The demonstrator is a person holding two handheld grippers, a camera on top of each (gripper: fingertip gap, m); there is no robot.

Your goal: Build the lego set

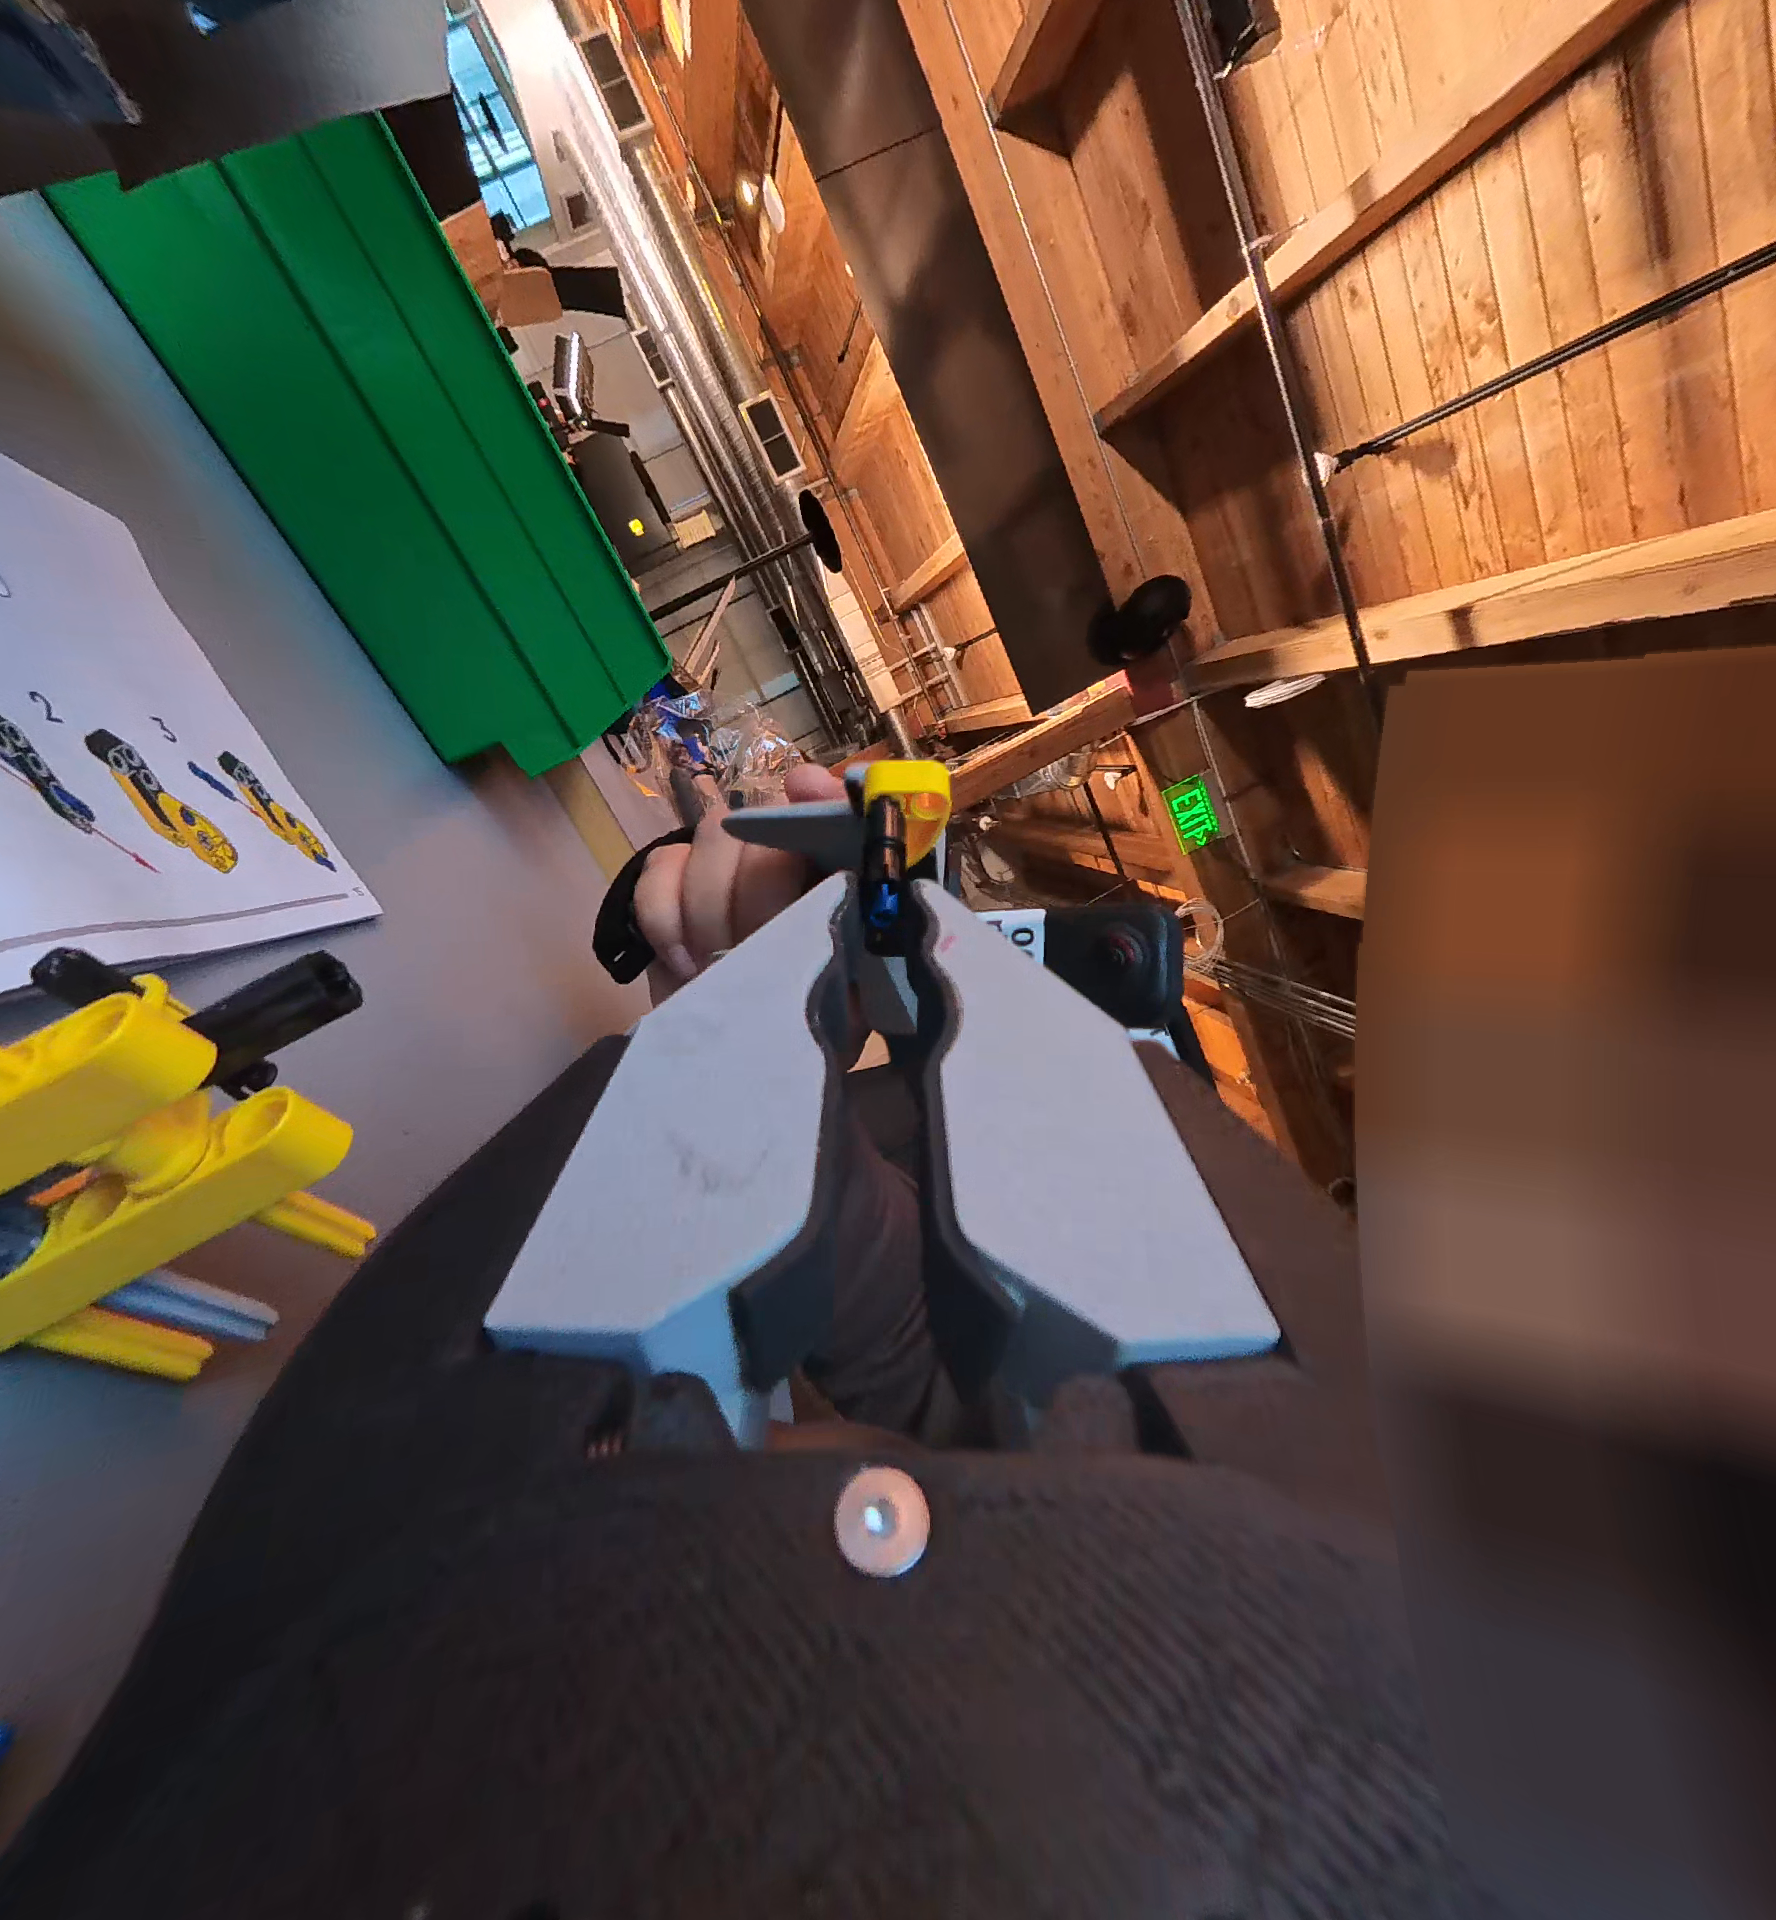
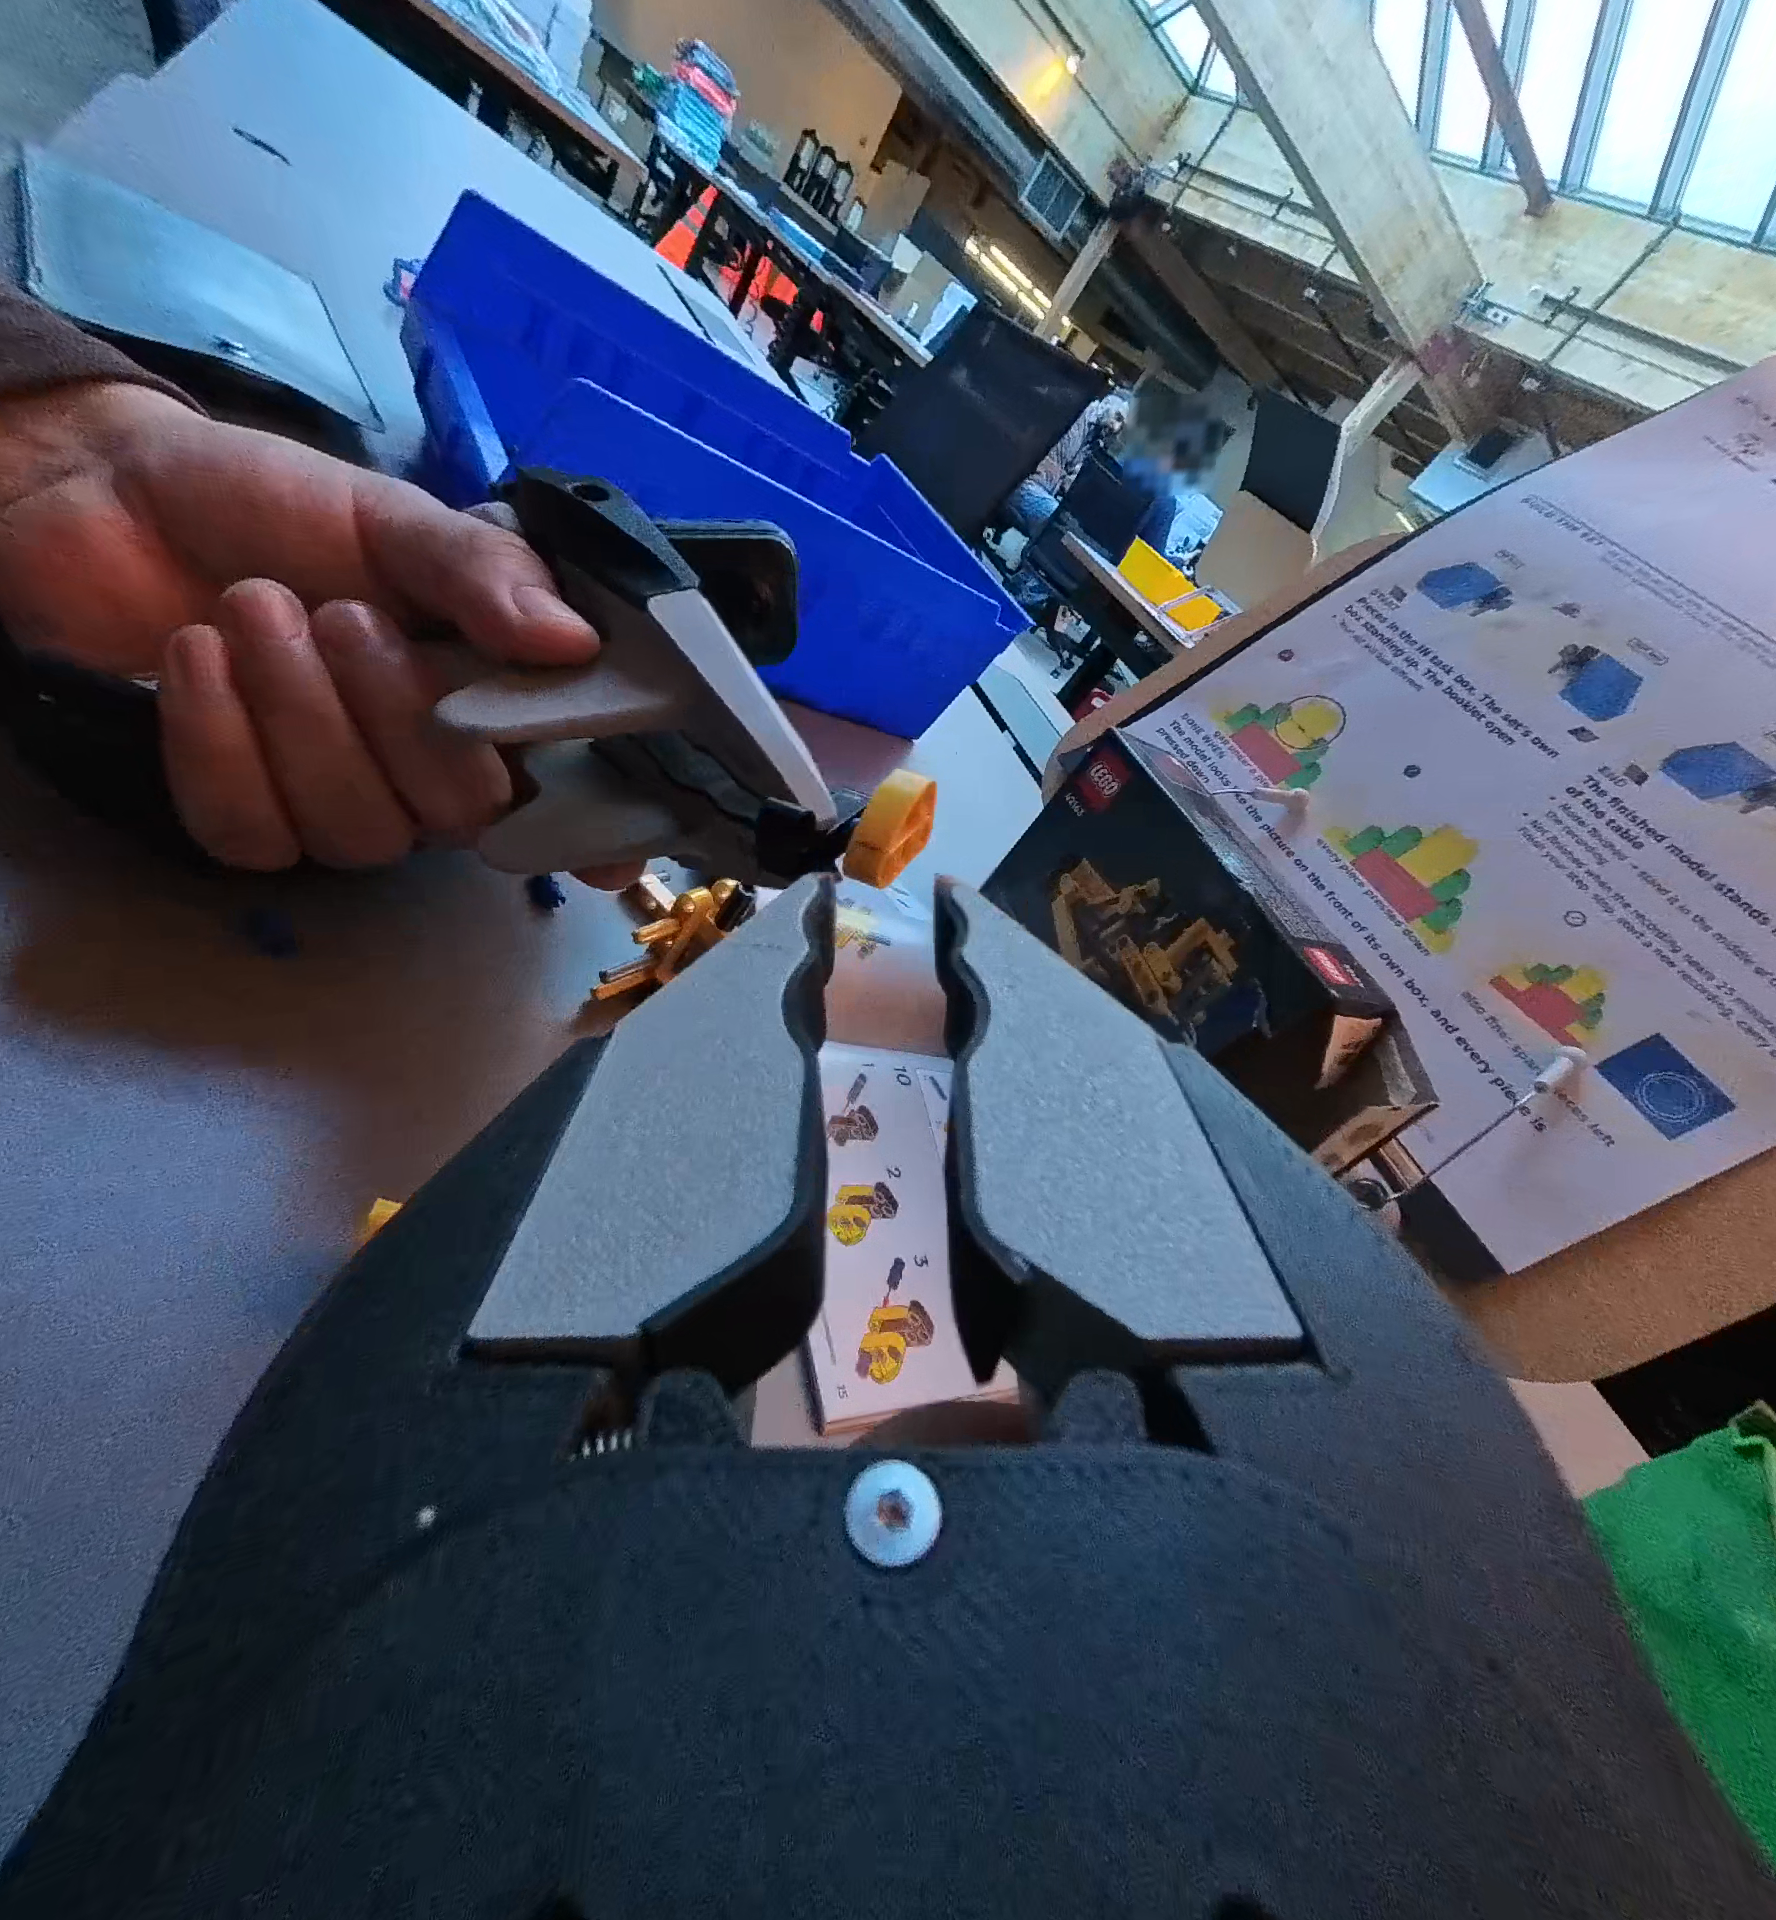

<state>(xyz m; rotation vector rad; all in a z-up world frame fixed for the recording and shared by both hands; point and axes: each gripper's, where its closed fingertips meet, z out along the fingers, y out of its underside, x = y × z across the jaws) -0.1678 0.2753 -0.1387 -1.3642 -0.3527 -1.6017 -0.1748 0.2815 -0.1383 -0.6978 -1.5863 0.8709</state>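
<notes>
Evidently the step in hand is joining the small sub-assembly, a yellow piece [image 1: 905, 805] on a black connector with a blue pin, which the left claw [image 1: 889, 914] holds clenched at its tips, lifted above the table [image 1: 427, 935], while the right claw [image 2: 884, 904] waits released and empty just at 6 o'clock of it; I judge it best to keep the left grip steady and close the right tips squarely before pressing. As for containers, from 9 o'clock round to 3 o'clock, the blue bin [image 2: 759, 499] and the green bin [image 1: 375, 436] hide their contents, and the dark set box [image 2: 1206, 935] stands closed.
</notes>
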